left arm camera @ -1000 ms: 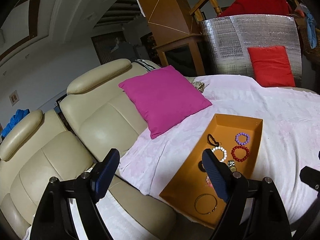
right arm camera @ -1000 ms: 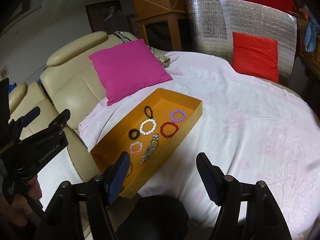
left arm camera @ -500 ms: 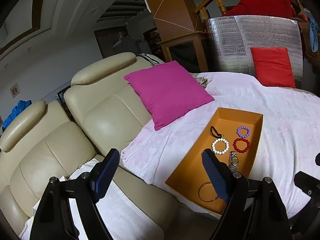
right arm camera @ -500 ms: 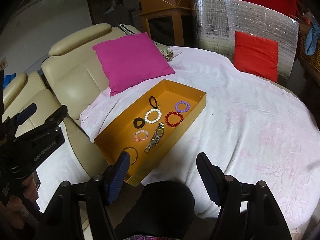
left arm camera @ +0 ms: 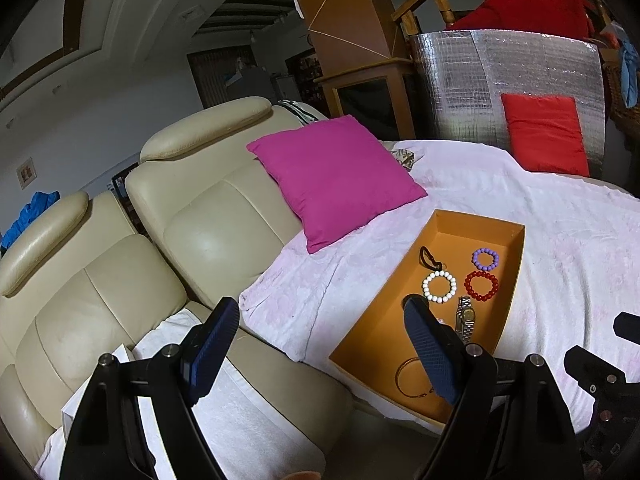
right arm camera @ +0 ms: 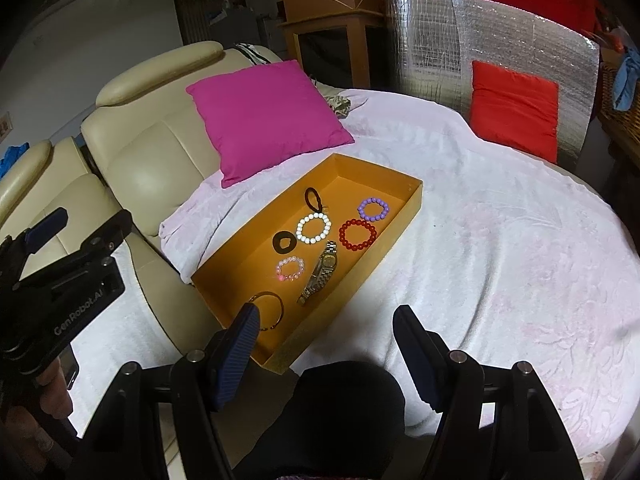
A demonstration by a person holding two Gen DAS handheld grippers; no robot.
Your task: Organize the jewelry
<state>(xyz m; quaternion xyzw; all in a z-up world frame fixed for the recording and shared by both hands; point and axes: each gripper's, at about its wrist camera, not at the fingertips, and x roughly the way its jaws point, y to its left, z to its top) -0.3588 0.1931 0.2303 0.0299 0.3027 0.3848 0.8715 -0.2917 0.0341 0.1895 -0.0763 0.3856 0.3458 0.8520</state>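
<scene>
- Orange tray [right arm camera: 404, 216] on the white-covered bed [right arm camera: 500, 240] holds all visible jewelry: bead bracelets, watch [right arm camera: 322, 272], bangle [right arm camera: 272, 308].
- Left gripper [left arm camera: 320, 354] and right gripper [right arm camera: 324, 344] hover with fingers spread wide, holding nothing.
- Judging by this, sorting looks finished or not begun; which, I cannot tell.

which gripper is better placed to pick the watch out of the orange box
Right, probably. The right gripper hangs open near the orange box, the watch just ahead. The left gripper, also open, points mostly at the sofa.
</scene>
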